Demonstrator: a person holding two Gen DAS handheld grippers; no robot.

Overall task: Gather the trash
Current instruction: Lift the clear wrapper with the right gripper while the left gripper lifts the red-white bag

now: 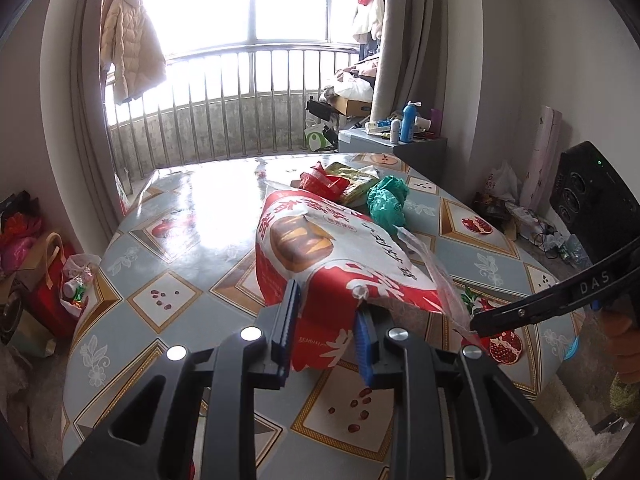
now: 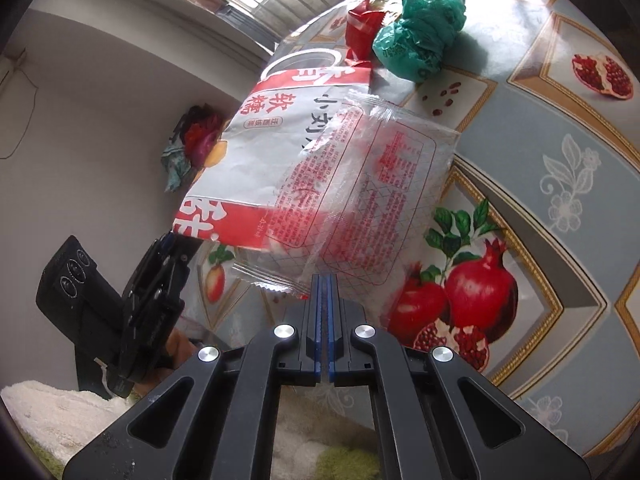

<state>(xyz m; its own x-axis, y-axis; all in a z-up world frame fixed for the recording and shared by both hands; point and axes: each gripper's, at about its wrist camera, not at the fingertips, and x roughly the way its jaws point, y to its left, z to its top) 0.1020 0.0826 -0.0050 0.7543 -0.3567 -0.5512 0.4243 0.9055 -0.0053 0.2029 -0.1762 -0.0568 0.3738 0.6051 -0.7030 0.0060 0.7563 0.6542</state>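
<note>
- Trash on the pomegranate-print desk (image 1: pixel 168 216) is the job here. In the left wrist view, a large red-and-white snack bag (image 1: pixel 320 256) sits between the fingers of the left claw (image 1: pixel 326 328), which is clamped on the bag's near edge and holds it off the desk.
- Beyond the left claw's tips, past the bag, lie a crumpled red wrapper (image 1: pixel 322 180), a yellow-green packet (image 1: pixel 354 180) and a balled green plastic bag (image 1: pixel 386 198), all loose on the desk.
- To the right of the left claw, the right claw (image 1: pixel 480 324) reaches in with a thin clear wrapper (image 1: pixel 444 280) trailing from its tip, lying against the snack bag's right edge.
- In the right wrist view, the right claw (image 2: pixel 325 280) has its blue pads pressed together on the near edge of the clear wrapper (image 2: pixel 384 184), which is printed in red and fans out ahead of the tips.
- Left of and beyond the tips, the snack bag (image 2: pixel 272 152) hangs from the left claw (image 2: pixel 160 276); I cannot tell whether its mouth is open.
- Far ahead lie the green plastic bag (image 2: pixel 420 36) and the red wrapper (image 2: pixel 362 28).
- My reading: one wrapper is picked up and being brought to the bag, not yet plainly inside; at least three pieces are left on the desk.
</note>
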